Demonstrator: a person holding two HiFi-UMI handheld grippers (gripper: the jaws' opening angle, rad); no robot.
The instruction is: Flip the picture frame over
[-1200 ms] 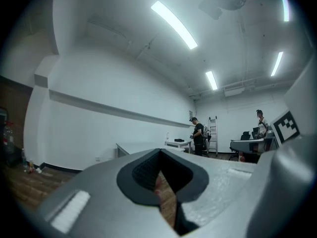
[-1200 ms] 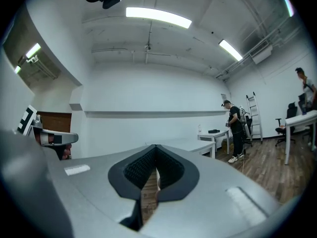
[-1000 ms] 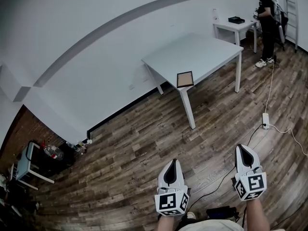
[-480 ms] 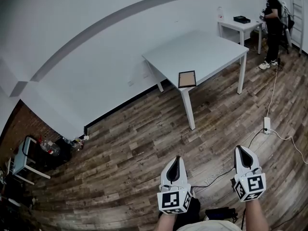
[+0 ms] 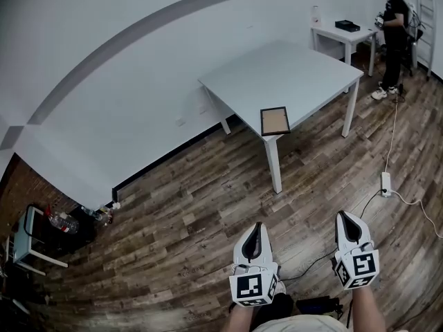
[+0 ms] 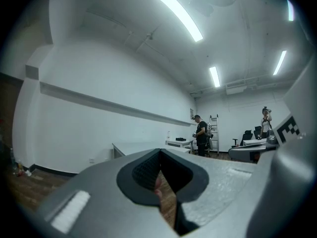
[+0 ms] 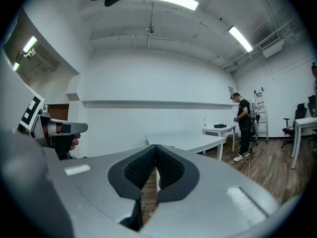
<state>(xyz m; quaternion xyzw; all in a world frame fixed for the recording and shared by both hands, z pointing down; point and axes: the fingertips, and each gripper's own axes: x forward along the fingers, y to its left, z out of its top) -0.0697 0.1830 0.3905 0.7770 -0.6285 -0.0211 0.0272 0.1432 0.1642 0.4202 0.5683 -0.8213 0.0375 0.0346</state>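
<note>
Ahead, picture frame (image 5: pixel 275 122) on table (image 5: pixel 291 68) corner: likely light, rigid, fragile; grip its rim. Both left gripper (image 5: pixel 257 227) and right gripper (image 5: pixel 345 216): jaws together, empty.

You stand on a dark plank floor (image 5: pixel 173 241). A white table (image 5: pixel 291 68) sits at one o'clock near the white wall (image 5: pixel 104 61), with a smaller table (image 5: pixel 339 33) toward two (ladder (image 5: pixel 423 19) beside it). Strip lights (image 6: pixel 179 15) run overhead.

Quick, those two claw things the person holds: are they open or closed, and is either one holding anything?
Left gripper: closed, jaw tips together, holding nothing.
Right gripper: closed, jaw tips together, holding nothing.
</note>
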